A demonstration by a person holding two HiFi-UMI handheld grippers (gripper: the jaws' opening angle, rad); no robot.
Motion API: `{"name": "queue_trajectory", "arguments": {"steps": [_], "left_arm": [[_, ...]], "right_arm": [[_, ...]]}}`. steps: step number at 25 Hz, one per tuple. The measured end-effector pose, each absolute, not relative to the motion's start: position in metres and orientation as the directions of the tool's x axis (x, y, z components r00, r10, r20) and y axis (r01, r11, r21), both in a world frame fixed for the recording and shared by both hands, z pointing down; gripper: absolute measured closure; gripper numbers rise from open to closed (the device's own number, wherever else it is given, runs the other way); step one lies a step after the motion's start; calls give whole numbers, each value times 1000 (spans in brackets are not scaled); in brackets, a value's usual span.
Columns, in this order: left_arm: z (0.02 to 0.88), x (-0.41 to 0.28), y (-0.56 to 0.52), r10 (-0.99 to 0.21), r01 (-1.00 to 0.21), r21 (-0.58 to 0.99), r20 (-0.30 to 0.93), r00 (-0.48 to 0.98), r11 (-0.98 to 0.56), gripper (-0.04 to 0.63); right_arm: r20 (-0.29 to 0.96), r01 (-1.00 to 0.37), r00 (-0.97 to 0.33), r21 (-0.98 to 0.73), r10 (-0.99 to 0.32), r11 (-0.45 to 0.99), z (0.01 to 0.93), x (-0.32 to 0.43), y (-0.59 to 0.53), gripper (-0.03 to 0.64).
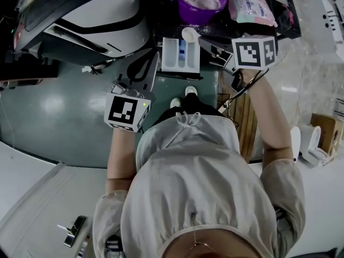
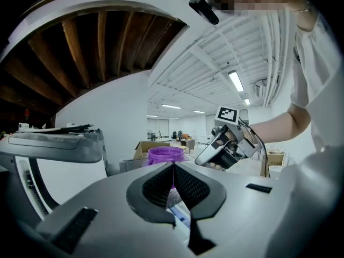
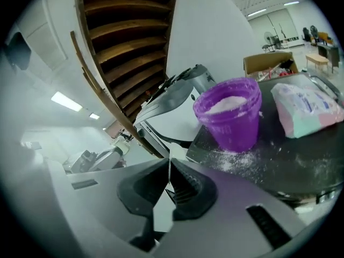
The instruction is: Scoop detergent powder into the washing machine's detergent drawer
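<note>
The white detergent drawer (image 1: 180, 55) stands pulled out, below a purple tub of powder (image 1: 201, 1). My right gripper (image 1: 204, 41) is shut on the thin handle of a white scoop (image 1: 189, 35), whose bowl hangs over the drawer's far right corner. In the right gripper view the white handle (image 3: 170, 172) shows as a sliver between the jaws, with the purple tub (image 3: 230, 114) just beyond. My left gripper (image 1: 150, 58) is shut and empty, just left of the drawer. From the left gripper view, the tub (image 2: 165, 155) and the right gripper (image 2: 228, 144) lie ahead.
The washing machine's grey-and-white top (image 1: 80, 20) fills the upper left. A pink-and-white detergent bag (image 1: 250, 7) lies right of the tub on a dark surface (image 3: 269, 155) dusted with spilled powder. Green floor (image 1: 54, 106) lies below the machine.
</note>
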State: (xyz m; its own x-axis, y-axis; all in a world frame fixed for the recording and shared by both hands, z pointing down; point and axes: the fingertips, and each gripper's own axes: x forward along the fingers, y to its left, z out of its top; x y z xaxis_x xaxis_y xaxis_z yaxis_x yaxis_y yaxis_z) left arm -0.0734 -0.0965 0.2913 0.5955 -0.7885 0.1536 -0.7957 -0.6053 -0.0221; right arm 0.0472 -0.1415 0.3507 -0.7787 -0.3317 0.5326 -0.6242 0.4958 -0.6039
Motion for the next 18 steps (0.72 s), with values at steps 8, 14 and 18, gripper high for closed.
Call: {"name": "queue_trajectory", "arguments": {"steps": [8,14,18], "left_arm": [[339,-101,-86,-791,-815,34,220,571,-579,574],[365,-110,-87,-787,-821,76,244,566,-566,574],[382,-112,-88,-776,-817,85,269,570,-571,574]], "right_arm": [[481,-573,-816,-748,-320,336,427,21,-127,603],[583,-653,-757,-657,-295,377,484,9,-123,603],[658,-696,-699,-538,-279,476,510,0,-124,603]]}}
